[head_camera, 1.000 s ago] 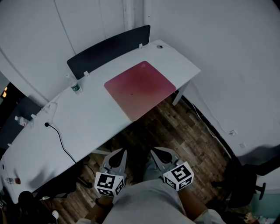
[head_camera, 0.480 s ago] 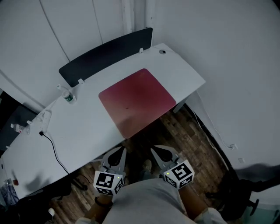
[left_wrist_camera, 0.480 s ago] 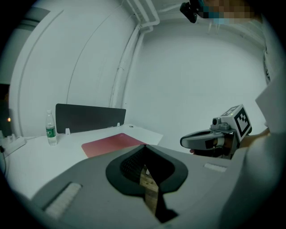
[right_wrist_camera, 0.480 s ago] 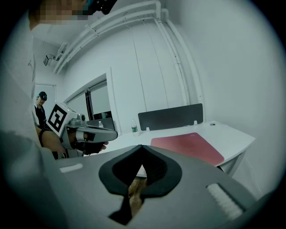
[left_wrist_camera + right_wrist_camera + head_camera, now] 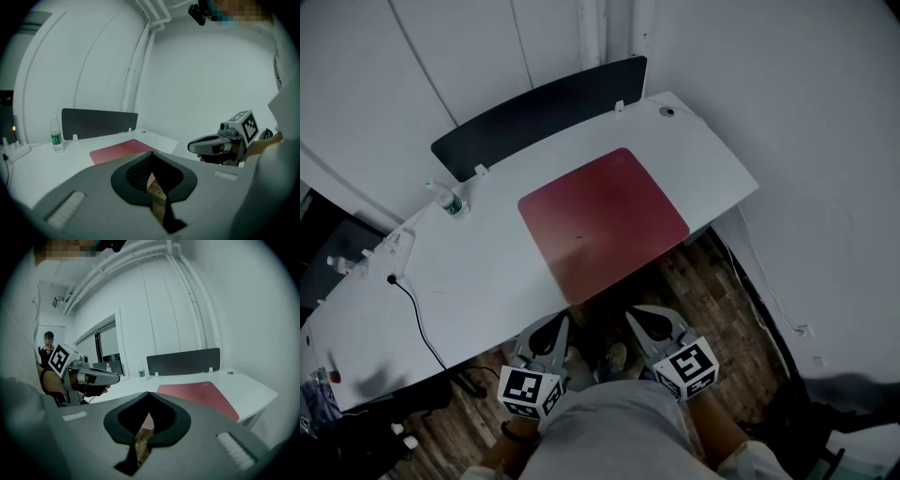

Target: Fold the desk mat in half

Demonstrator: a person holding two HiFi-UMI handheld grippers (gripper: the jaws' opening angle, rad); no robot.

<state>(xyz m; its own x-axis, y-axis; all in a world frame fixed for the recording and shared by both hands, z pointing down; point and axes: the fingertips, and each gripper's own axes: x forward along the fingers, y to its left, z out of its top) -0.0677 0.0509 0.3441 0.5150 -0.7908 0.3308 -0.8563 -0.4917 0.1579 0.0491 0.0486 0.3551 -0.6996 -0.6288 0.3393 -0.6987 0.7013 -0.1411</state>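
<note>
Head view: the mat (image 5: 602, 220) is seen flat and fully spread on the right half of the desk (image 5: 487, 272), one corner reaching the desk's front edge. No fold has been started, so the whole task is judged left to do. The left gripper (image 5: 553, 330) and right gripper (image 5: 649, 323) are held short of the desk's front edge, over the floor, clear of the mat. Small items at the desk's left end cannot be made out.

Left gripper view: the jaws are seen together, tip to tip, with nothing between them; only floor shows through the slot behind. The part of the mat nearest the desk's front edge is hidden by the gripper body. A bottle (image 5: 56, 136) is seen at the desk's back left.

Right gripper view: the jaws are closed and empty. The mat's corner nearest the desk's front is cut off by the gripper body. A person (image 5: 48, 345) is seen beyond the desk's left end, too small for detail.
</note>
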